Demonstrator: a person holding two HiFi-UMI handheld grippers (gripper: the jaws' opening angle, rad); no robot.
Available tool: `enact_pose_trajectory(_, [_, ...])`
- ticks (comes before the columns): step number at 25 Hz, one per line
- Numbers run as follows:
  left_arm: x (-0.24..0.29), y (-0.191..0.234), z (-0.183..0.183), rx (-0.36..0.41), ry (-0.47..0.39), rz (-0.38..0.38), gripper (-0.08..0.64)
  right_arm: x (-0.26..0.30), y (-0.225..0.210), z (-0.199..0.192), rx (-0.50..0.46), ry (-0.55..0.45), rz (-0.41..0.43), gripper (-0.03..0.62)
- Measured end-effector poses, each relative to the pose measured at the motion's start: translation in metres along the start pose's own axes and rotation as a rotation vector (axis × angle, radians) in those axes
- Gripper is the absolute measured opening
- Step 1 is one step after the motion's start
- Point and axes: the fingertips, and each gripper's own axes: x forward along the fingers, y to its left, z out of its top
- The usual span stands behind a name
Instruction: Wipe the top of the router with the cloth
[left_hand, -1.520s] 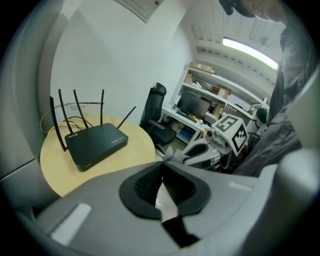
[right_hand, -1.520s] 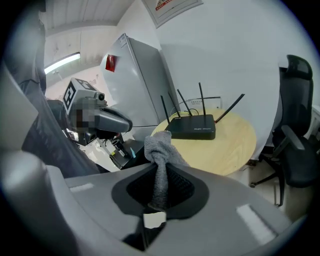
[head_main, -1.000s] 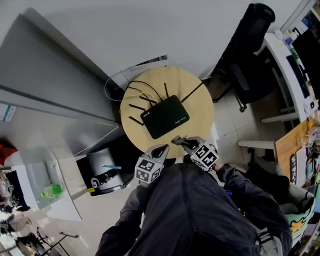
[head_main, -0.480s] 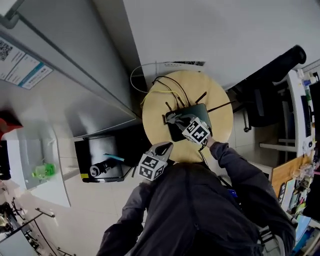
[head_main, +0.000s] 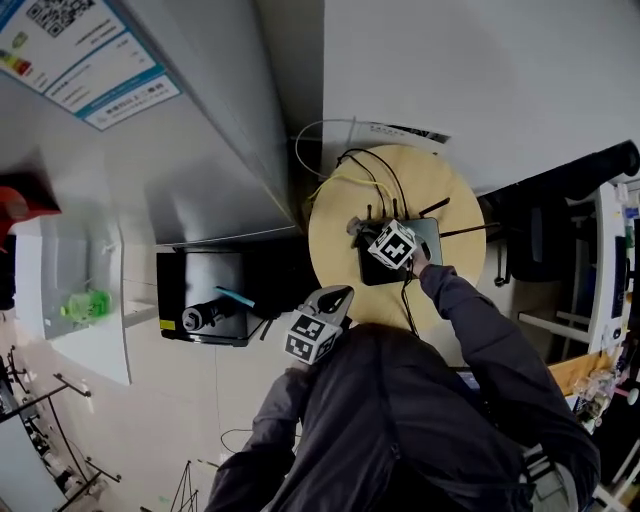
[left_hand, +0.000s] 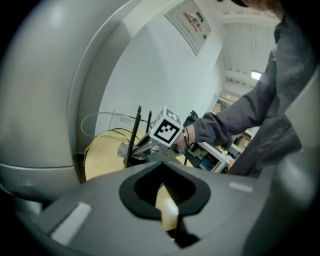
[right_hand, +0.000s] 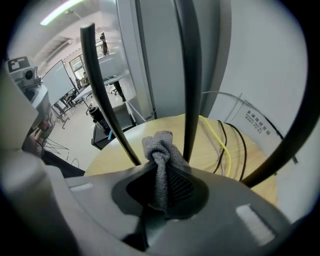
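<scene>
In the head view, your right claw (head_main: 360, 229) reaches out over the black router (head_main: 432, 235), which lies on the round wooden table (head_main: 335, 235) near the wall. A grey cloth (head_main: 354, 226) sits at the claw's tip, by the router's far left corner (whether it touches the top you cannot tell from here). Your left claw (head_main: 338, 294) hangs at the table's near edge, apart from the router.

In the left gripper view, the left claw is pressed almost together, with only a thin slit showing the table's wood and nothing in it. Beyond it, your right claw sits low over the router among the upright antennas (left_hand: 134, 135).

In the right gripper view, the right claw pinches the cloth, whose bunched end sticks out past the tips. Two antennas rise just beside it, one on each side. A yellow cable (right_hand: 220, 142) and dark cables (right_hand: 241, 155) trail across the table behind.
</scene>
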Motion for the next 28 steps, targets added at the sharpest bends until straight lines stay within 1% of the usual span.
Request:
enact_pose_trajectory(3, [-0.002,0.004,0.000,-0.008,-0.003,0.029,0.000,0.009,0.002,-0.004,-0.002,0.010,0.012,0.038])
enact_pose_trajectory(6, [-0.002,0.001,-0.004,-0.017,0.009,0.041,0.000,0.006,0.000,0.003,-0.037,0.002,0.012,0.038])
enact_pose_trajectory(11, [0.001,-0.004,-0.007,-0.023,0.012,0.060,0.000,0.003,0.002,0.003,-0.047,0.005,0.022,0.038])
enact_pose_trajectory(15, [0.004,-0.009,-0.008,-0.034,0.008,0.068,0.000,0.002,0.023,-0.012,-0.068,0.021,0.061,0.038])
enact_pose_trajectory(18, [0.009,-0.014,-0.007,-0.028,0.009,0.064,0.000,-0.004,0.038,-0.019,-0.109,0.015,0.065,0.038])
enact_pose_trajectory(28, [0.025,-0.030,-0.005,-0.008,0.019,0.035,0.000,-0.013,0.077,-0.046,-0.142,0.019,0.108,0.040])
